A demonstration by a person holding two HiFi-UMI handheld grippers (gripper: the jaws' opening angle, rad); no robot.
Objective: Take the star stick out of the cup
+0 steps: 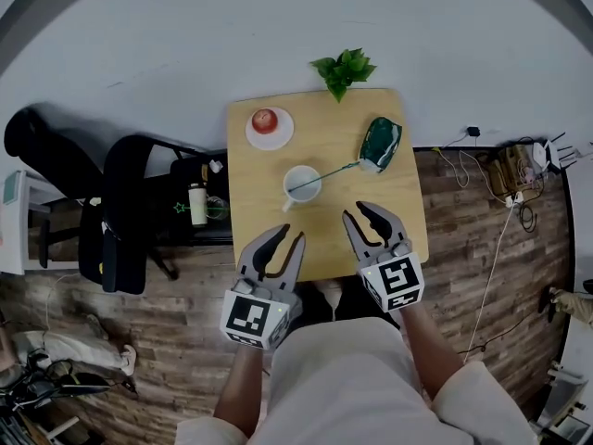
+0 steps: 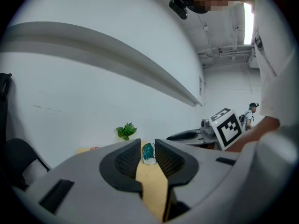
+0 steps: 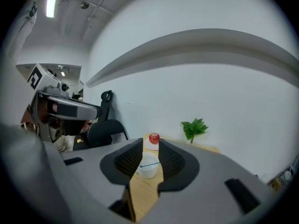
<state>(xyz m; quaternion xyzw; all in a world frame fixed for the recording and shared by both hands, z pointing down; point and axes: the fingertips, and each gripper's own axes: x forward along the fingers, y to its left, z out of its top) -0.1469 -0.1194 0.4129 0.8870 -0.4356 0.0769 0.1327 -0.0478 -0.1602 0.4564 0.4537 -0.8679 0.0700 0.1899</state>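
Head view: the white cup (image 1: 302,184) stands mid-table (image 1: 250,202) with the star stick (image 1: 326,174) in it. The stick leans over the rim to the right, toward the green bag (image 1: 380,144). My right gripper (image 1: 356,211) hovers near the cup, on its near-right side, jaws spread and gripping nothing. My left gripper (image 1: 290,238) is at the table's near edge, jaws likewise spread and empty. In the right gripper view, cup and stick show through the gap between the jaws, clear of both.
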